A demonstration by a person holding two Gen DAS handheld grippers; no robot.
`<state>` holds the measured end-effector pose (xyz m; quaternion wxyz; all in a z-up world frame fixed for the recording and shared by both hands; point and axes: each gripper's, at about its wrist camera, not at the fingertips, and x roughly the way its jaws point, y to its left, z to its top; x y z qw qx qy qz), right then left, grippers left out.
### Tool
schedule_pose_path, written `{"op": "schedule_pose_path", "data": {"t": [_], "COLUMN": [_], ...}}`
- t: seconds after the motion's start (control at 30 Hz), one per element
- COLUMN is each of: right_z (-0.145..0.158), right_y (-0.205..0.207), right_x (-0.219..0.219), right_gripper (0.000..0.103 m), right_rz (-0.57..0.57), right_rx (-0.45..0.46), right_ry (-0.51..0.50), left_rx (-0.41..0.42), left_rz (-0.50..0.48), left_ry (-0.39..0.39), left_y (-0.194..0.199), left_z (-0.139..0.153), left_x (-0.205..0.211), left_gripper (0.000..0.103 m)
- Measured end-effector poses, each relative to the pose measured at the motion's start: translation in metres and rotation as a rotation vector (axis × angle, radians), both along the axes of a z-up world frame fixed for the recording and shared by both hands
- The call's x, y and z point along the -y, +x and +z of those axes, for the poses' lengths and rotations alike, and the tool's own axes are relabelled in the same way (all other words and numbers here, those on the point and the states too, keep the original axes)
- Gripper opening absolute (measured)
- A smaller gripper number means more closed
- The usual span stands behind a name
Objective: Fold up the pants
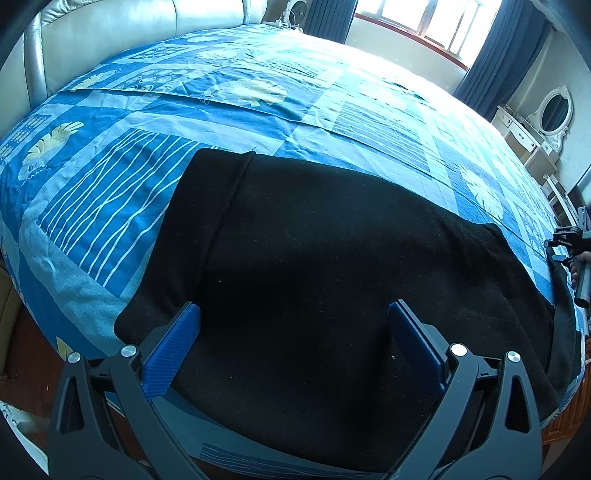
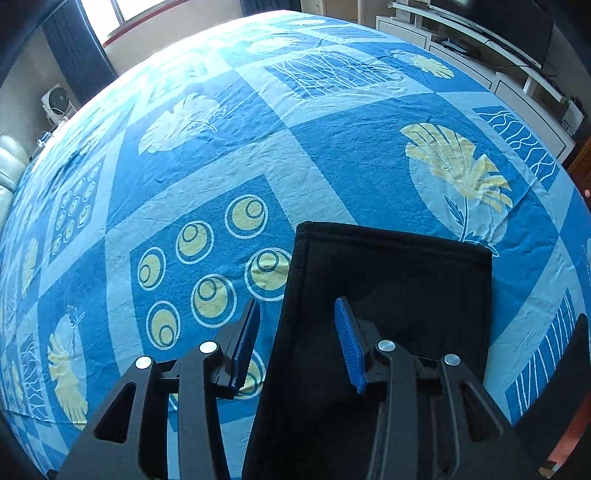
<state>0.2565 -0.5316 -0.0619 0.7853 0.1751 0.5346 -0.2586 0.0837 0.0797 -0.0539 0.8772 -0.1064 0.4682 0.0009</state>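
Black pants (image 1: 332, 258): dark, fuzzy fabric, spread flat on the bed near its front edge. In the left wrist view they run across the frame, with a stitched band or hem at the left end and a seam line running down beside it. In the right wrist view a squared end with a stitched hem (image 2: 391, 280) lies flat on the sheet, corners neat; whether it is a leg end or the waist cannot be told.

Left hand-held gripper (image 1: 293, 315): blue-padded fingers spread wide apart, hovering low over the near part of the pants, one pad at the fabric's left edge, the other over its middle. Nothing is clamped between them.

Right hand-held gripper (image 2: 297, 314): fingers apart, straddling the left edge of the pants end, one pad over the bare sheet, the other above the black fabric. Nothing gripped. It also shows at the far right rim of the left wrist view (image 1: 565, 254), beside the other end of the garment.

Bed sheet (image 2: 207, 155): blue patchwork print with pale leaves, rings and wavy lines, lightly wrinkled.

Surroundings: padded headboard (image 1: 147, 26), window with dark curtains (image 1: 424, 22), white dressing table with oval mirror (image 1: 550, 114), low white TV stand (image 2: 480, 40).
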Motion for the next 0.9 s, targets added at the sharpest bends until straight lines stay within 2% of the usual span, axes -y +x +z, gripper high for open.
{"op": "schedule_pose_path", "data": {"t": [0.07, 0.13, 0.17, 0.27, 0.37, 0.47, 0.53, 0.67, 0.77, 0.9], "right_z": [0.0, 0.005, 0.01, 0.038, 0.073, 0.099, 0.105, 0.086, 0.05, 0.002], "right_y": [0.001, -0.006, -0.012, -0.045, -0.095, -0.162, -0.216, -0.318, -0.367, -0.4], "right_x": [-0.003, 0.001, 0.005, 0.017, 0.037, 0.064, 0.086, 0.122, 0.139, 0.153], "right_gripper": [0.046, 0.015, 0.01, 0.009, 0.009, 0.009, 0.009, 0.009, 0.009, 0.009], "right_rz": [0.023, 0.037, 0.04, 0.035, 0.024, -0.016, -0.073, -0.207, -0.287, -0.355], "right_rx": [-0.03, -0.022, 0.004, 0.141, 0.3, 0.447, 0.529, 0.606, 0.55, 0.489], "right_ry": [-0.045, -0.046, -0.02, 0.044, 0.102, 0.162, 0.202, 0.265, 0.294, 0.374], "left_rx": [0.003, 0.007, 0.008, 0.01, 0.007, 0.006, 0.005, 0.006, 0.01, 0.013], "left_rz": [-0.001, 0.0, 0.001, 0.002, 0.007, 0.011, 0.011, 0.014, 0.019, 0.023], "left_ry": [0.008, 0.012, 0.013, 0.016, 0.011, 0.008, 0.015, 0.033, 0.041, 0.054], "left_y": [0.0, -0.001, -0.001, -0.001, -0.002, -0.002, -0.002, -0.004, -0.005, -0.006], "left_z": [0.0, -0.001, -0.001, -0.001, 0.001, 0.001, 0.0, 0.0, -0.001, -0.002], "left_x": [0.001, 0.001, 0.001, 0.001, 0.001, 0.0, 0.001, 0.003, 0.005, 0.007], "left_gripper": [0.101, 0.101, 0.101, 0.101, 0.101, 0.101, 0.101, 0.101, 0.101, 0.101]}}
